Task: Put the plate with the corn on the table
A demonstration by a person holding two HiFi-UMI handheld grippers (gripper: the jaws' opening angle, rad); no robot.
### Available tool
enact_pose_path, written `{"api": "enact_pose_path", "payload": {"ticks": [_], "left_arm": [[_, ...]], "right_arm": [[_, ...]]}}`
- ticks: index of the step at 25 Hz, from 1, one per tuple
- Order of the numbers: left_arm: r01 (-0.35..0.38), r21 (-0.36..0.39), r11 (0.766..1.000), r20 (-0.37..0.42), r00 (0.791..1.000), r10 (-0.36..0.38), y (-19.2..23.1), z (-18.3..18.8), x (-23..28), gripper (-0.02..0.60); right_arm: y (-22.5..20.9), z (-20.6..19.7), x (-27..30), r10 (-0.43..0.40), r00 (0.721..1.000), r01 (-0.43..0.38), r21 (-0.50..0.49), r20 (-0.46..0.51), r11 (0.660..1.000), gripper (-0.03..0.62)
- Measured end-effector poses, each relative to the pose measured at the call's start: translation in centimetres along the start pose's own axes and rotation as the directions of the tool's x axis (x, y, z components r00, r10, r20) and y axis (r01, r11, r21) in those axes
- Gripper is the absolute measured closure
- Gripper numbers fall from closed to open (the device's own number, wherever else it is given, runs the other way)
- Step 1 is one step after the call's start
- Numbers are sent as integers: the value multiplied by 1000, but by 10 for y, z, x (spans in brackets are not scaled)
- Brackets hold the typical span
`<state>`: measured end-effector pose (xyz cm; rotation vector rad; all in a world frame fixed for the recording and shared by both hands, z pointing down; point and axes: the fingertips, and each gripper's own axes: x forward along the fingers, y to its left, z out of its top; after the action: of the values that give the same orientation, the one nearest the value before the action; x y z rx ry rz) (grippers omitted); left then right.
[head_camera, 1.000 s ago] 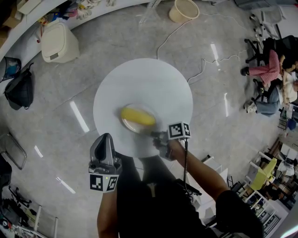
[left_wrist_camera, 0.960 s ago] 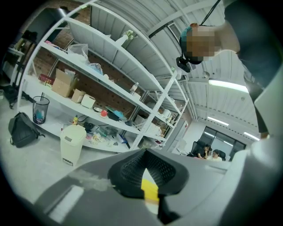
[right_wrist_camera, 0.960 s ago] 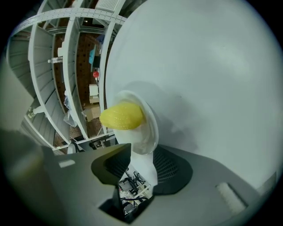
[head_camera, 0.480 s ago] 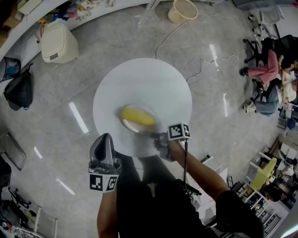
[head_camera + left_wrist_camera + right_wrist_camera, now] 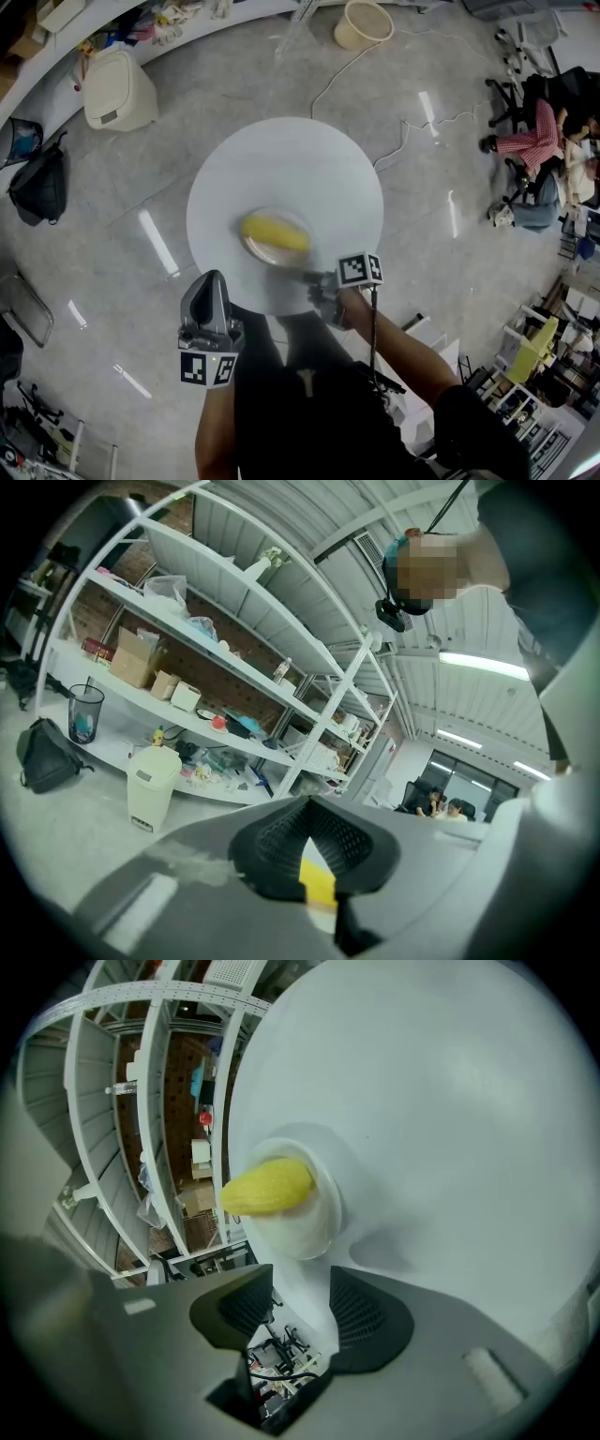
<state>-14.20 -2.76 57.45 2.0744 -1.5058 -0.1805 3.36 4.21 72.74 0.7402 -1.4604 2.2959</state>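
Round white table [image 5: 319,159] carries the plate [image 5: 305,1232] and corn [image 5: 267,1187] just beyond my right gripper [image 5: 298,1296], jaws just opening wide around only table edge, left gripper [image 5: 309,808] closed and empty: release step, I judge, so next I back straight out.

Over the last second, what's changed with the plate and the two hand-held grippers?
The jaws of the right hand-held gripper have just been opening; they stand apart, gripping nothing, the plate just ahead. The plate, the corn, the table and the left hand-held gripper stayed put.
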Motion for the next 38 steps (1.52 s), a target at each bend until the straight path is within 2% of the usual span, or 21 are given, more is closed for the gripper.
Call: {"api": "enact_pose_path", "payload": {"ticks": [4, 8, 13, 19, 27, 35, 38], "left_arm": [[8, 7, 1000, 5, 1000, -8, -5, 1, -2, 578], [18, 18, 1000, 7, 1000, -18, -13, 3, -3, 578], [38, 43, 998, 10, 999, -39, -34, 10, -8, 578], [55, 48, 997, 43, 997, -57, -60, 34, -12, 578], [62, 101, 993, 107, 992, -73, -115, 77, -23, 578], [39, 117, 992, 149, 987, -56, -161, 102, -51, 578], [42, 143, 989, 158, 985, -64, -172, 113, -55, 578]], "right_arm": [[6, -4, -6, 15, 1000, -15, -23, 18, 1000, 404], [16, -5, -12, 15, 999, -12, -74, 52, 997, 486], [33, 0, -27, -4, 992, 28, -185, 129, 982, 583], [76, -2, -43, 50, 986, 3, -310, 162, 951, 583], [125, -21, -81, 127, 974, -31, -441, 189, 897, 583], [164, -45, -117, 185, 957, -21, -581, 224, 814, 585], [178, -52, -128, 210, 946, -18, -608, 247, 794, 585]]}}
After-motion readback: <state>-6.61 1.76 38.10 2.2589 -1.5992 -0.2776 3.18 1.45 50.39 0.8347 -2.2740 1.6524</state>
